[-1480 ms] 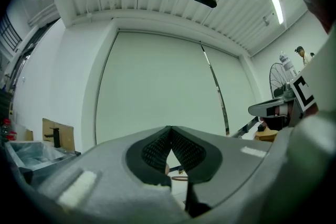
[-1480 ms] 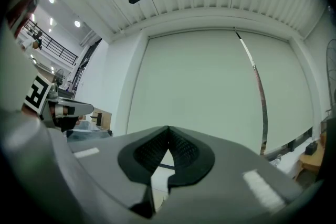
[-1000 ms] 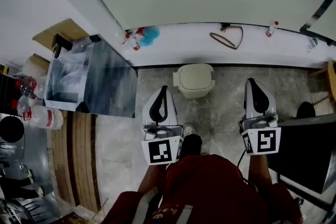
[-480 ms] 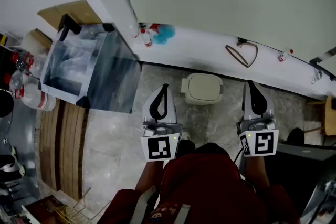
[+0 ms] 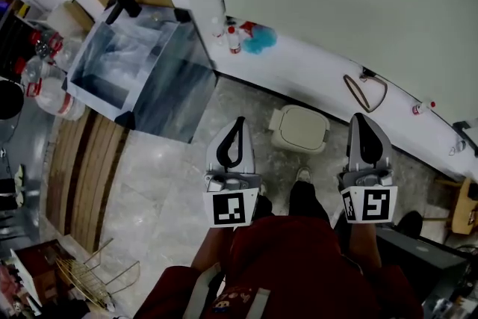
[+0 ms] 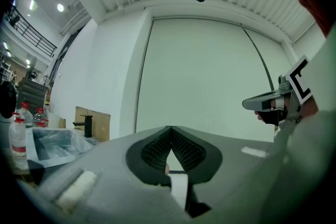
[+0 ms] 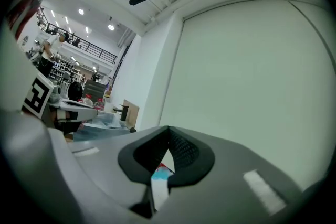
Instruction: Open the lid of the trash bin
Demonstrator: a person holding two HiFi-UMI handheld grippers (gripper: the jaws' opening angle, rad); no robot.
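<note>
On a marbled floor (image 5: 172, 183), a bin (image 5: 300, 128) sits with its lid down
A clear tank (image 5: 142, 78) stands to its left and a white ledge (image 5: 314, 67) just behind; left tongs (image 5: 237, 123) and right tongs (image 5: 359, 119) flank the bin, held apart from it, both pressed together and empty.

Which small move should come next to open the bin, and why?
Probably lower the right gripper toward the trash bin: its lid lies closed, and this gripper and the left gripper, both shut and empty, hover apart from it.
</note>
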